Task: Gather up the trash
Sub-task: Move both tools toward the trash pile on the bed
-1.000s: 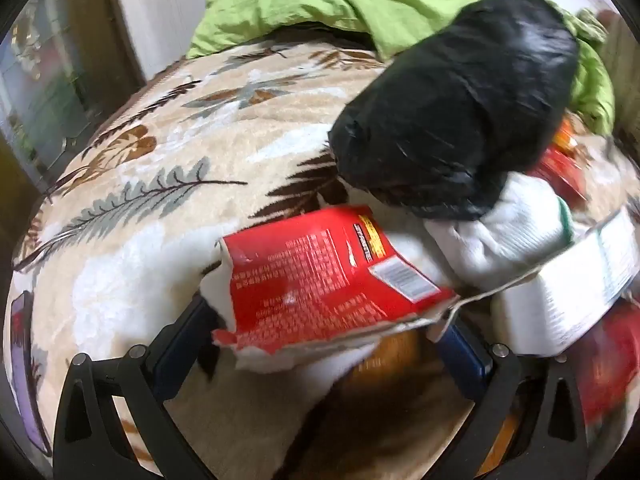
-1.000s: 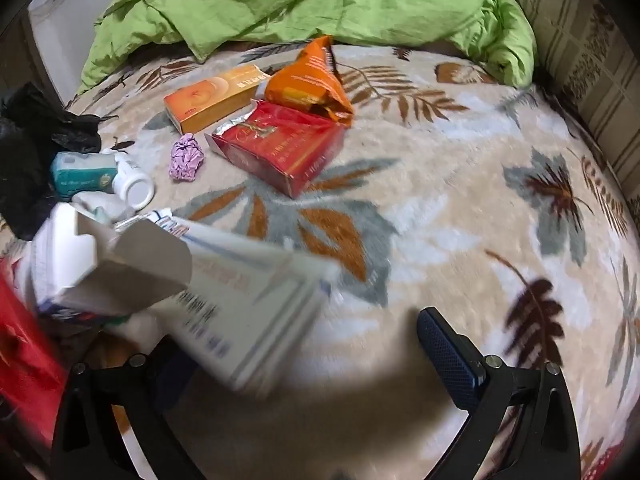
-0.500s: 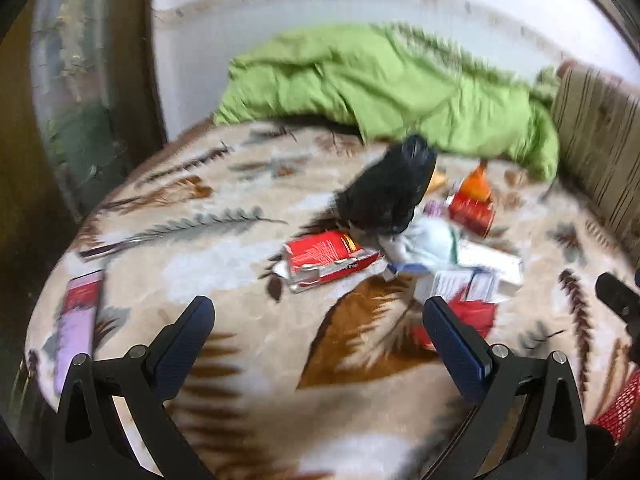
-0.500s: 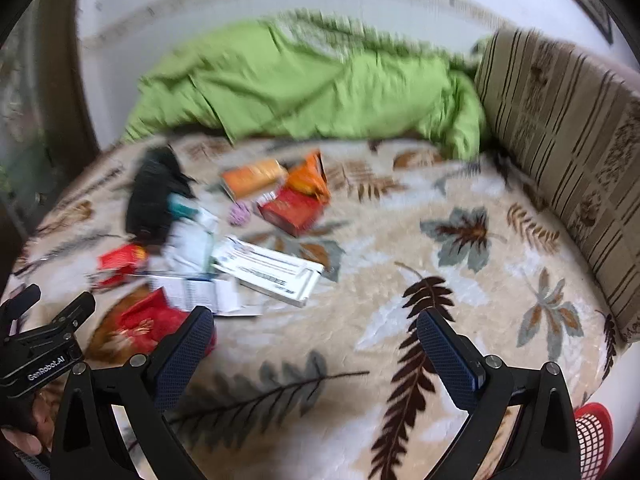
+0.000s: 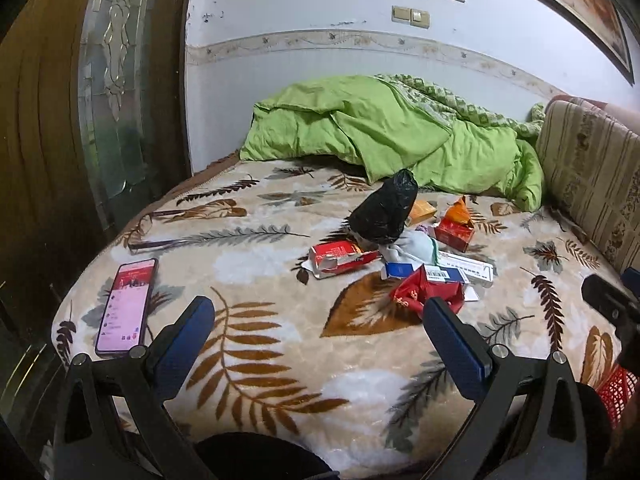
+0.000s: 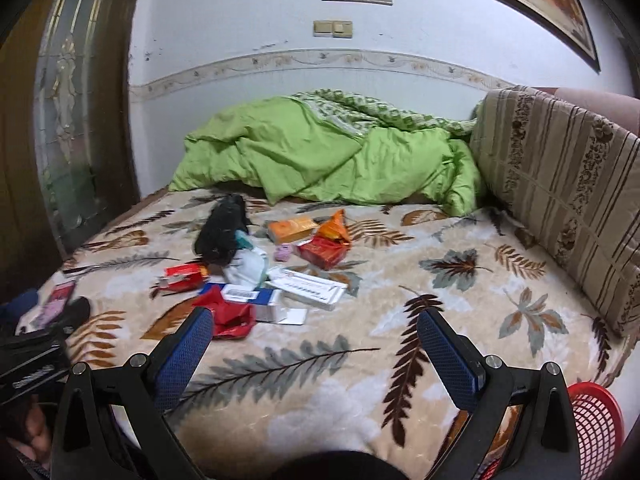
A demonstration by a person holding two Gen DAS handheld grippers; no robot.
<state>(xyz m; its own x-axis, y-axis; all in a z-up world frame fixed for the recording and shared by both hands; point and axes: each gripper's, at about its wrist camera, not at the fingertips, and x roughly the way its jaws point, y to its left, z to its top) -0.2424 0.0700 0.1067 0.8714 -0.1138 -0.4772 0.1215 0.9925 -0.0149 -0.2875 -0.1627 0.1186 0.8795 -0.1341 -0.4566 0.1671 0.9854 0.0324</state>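
Leaf-print bed blanket point(image 6: 440, 312), trash pile point(image 5: 400, 264) labels unreadable, left claw point(image 5: 316, 334) and right claw point(image 6: 314, 342) spread, empty

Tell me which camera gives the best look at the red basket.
The right wrist view. It shows the red basket at the lower right, past the blanket's edge, with its rim and mesh wall clear. The left wrist view catches only a sliver of mesh at the right edge, behind the other gripper.

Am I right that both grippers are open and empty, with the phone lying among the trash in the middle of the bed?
Not quite. Both grippers, left and right, are open and empty, but the left wrist view shows the phone apart from the trash, near the bed's left edge.
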